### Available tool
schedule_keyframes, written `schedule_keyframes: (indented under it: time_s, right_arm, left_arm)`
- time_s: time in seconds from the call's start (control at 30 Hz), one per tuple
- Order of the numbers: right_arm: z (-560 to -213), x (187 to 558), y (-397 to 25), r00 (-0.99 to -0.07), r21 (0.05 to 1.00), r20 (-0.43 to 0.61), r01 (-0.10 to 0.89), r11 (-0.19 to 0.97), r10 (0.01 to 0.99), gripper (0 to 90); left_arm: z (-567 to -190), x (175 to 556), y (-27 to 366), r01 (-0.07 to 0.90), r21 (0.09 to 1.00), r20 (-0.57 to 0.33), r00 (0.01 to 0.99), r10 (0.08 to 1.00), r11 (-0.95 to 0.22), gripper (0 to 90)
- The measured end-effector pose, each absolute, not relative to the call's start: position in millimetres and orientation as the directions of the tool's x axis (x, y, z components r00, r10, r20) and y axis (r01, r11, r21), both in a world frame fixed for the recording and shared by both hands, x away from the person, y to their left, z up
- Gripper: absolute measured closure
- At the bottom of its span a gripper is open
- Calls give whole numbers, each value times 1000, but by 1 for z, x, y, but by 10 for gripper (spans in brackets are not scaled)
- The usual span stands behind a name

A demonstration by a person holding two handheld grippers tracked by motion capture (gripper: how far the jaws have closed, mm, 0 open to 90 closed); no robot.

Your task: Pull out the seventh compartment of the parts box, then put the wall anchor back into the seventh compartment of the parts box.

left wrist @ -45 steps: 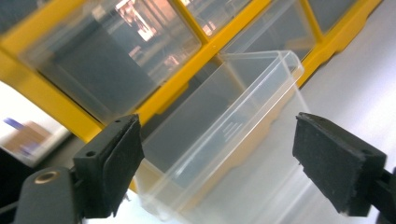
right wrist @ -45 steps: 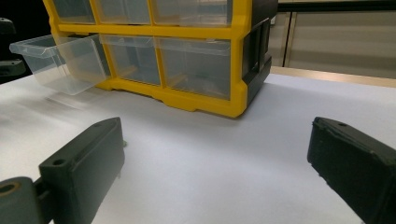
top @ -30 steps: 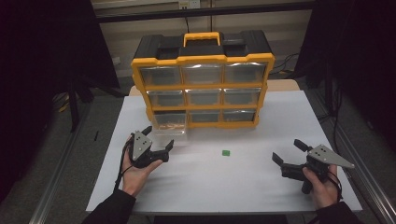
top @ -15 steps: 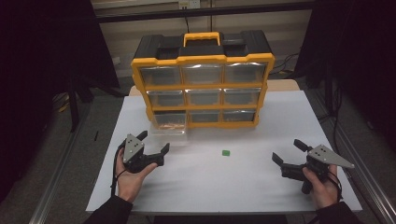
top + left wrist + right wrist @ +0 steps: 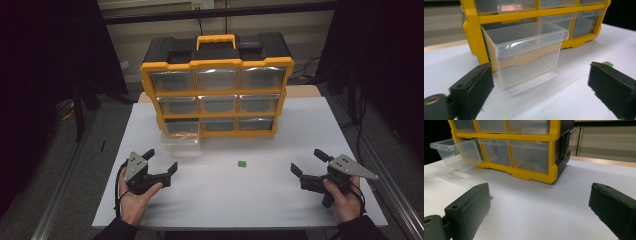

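A yellow and black drawer cabinet point(image 5: 217, 85) stands at the back of the white table point(image 5: 260, 200). One clear plastic drawer point(image 5: 181, 145) is pulled out in front of the bottom-left slot and looks empty point(image 5: 524, 52). A small green piece point(image 5: 242, 163) lies on the table between the hands. My left gripper point(image 5: 161, 160) is open, a short way in front of the drawer, with nothing in it. My right gripper point(image 5: 306, 162) is open at the near right, jaws pointing toward the cabinet point(image 5: 524, 150), the green piece point(image 5: 491, 197) by its left jaw.
The cabinet has three rows of clear drawers, the others pushed in. The table's near edge runs just behind both hands. Dark floor and metal rails point(image 5: 65, 200) flank the table.
My left gripper has drawn back from the pulled-out drawer toward the near left of the table. The right gripper and the green piece have stayed put.
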State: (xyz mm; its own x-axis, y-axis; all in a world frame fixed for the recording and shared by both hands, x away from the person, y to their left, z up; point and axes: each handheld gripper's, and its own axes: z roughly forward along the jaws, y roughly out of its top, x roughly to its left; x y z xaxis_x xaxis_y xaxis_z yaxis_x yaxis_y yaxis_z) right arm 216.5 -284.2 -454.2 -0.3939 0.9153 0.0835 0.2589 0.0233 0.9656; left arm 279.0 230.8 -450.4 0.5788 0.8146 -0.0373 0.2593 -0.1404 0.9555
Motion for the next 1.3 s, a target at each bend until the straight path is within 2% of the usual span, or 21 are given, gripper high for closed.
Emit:
schedule_keyframes:
  time_s: [0.1,0.6,0.73,1.3]
  right_arm:
    - [-454,216,-284,-389,965,88,261,18,917,32]
    - [-454,213,-286,-393,966,82,257,24,916,28]
    - [-454,213,-287,-395,966,79,258,28,915,27]
    - [-454,214,-287,-400,962,75,269,39,913,24]
  left_arm:
    - [-451,275,236,276,957,-82,562,823,-93,40]
    - [-450,262,247,258,952,-16,571,821,-161,38]
    - [-449,263,246,258,954,-24,573,819,-152,39]
    - [-449,270,216,273,933,-25,696,718,-232,49]
